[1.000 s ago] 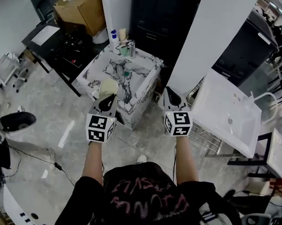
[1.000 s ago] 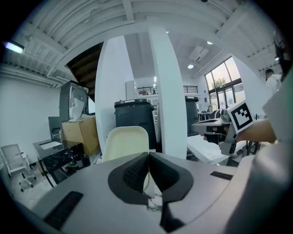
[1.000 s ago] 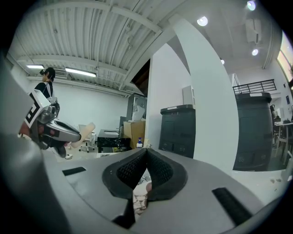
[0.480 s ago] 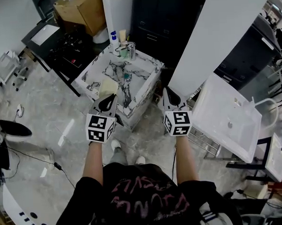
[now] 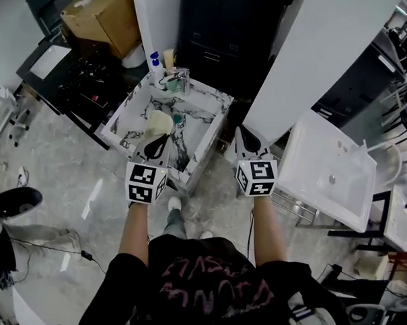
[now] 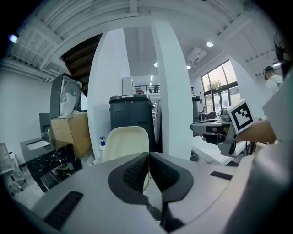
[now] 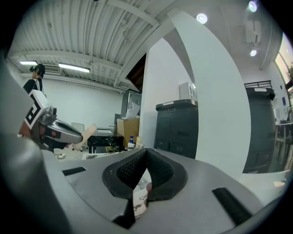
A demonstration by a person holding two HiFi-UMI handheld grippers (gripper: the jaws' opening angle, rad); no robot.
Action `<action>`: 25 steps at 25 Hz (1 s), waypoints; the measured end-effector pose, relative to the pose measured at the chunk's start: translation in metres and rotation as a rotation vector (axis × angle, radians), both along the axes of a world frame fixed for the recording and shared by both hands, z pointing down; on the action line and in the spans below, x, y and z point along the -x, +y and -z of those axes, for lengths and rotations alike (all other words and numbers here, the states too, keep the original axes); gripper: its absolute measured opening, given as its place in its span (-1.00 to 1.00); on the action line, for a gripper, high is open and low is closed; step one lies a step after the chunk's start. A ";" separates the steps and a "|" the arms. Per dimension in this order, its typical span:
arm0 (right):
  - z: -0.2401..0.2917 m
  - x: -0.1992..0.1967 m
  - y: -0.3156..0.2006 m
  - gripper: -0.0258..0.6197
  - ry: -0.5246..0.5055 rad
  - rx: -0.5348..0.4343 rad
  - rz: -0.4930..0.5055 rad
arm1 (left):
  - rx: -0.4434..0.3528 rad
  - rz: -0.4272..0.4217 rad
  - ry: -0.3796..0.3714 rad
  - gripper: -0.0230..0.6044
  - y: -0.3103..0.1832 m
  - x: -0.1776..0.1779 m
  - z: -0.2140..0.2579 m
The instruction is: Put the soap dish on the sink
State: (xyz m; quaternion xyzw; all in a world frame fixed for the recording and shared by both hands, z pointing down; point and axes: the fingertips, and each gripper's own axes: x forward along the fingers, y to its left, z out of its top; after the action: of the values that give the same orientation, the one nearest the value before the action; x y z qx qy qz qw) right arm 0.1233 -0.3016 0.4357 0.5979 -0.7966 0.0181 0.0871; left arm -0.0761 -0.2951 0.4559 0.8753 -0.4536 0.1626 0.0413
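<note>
Holding the cream soap dish (image 6: 124,141) upright by its lower edge, my left gripper (image 6: 149,156) has its fingers pinched on it. In the head view the dish hangs over the near part of the marbled sink (image 5: 119,118), not yet resting on it. My right gripper (image 7: 145,155) is empty, fingers pressed together, off the sink's right corner. I judge this the carry-and-place step. Next I need to lower the dish onto a flat stretch of rim, away from the faucet (image 5: 179,79) and blue-capped bottle (image 5: 155,60) at the back, then part the fingers.
</note>
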 end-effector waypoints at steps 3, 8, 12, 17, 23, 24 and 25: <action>-0.002 -0.002 -0.023 -0.88 0.004 0.001 -0.030 | 0.008 -0.034 0.001 -0.86 -0.030 -0.004 -0.006; 0.003 -0.004 -0.061 -0.88 0.000 -0.005 -0.084 | 0.015 -0.088 0.013 -0.86 -0.076 -0.009 -0.005; 0.006 -0.003 -0.082 -0.88 0.012 -0.004 -0.131 | 0.022 -0.150 0.017 -0.86 -0.104 -0.016 -0.005; 0.012 -0.006 -0.106 -0.88 0.004 -0.020 -0.179 | 0.022 -0.207 0.009 -0.86 -0.134 -0.023 -0.007; 0.015 -0.015 -0.119 -0.88 0.007 -0.025 -0.222 | 0.027 -0.247 0.002 -0.86 -0.156 -0.033 -0.010; 0.015 -0.016 -0.122 -0.88 0.004 -0.026 -0.228 | 0.024 -0.251 0.005 -0.86 -0.158 -0.035 -0.009; 0.015 -0.016 -0.124 -0.88 0.002 -0.027 -0.232 | 0.022 -0.253 0.008 -0.86 -0.161 -0.036 -0.008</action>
State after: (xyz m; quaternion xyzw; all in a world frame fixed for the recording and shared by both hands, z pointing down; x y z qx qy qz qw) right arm 0.1398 -0.4251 0.4203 0.6872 -0.7221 0.0166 0.0772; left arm -0.0396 -0.4559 0.4634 0.9257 -0.3375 0.1679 0.0316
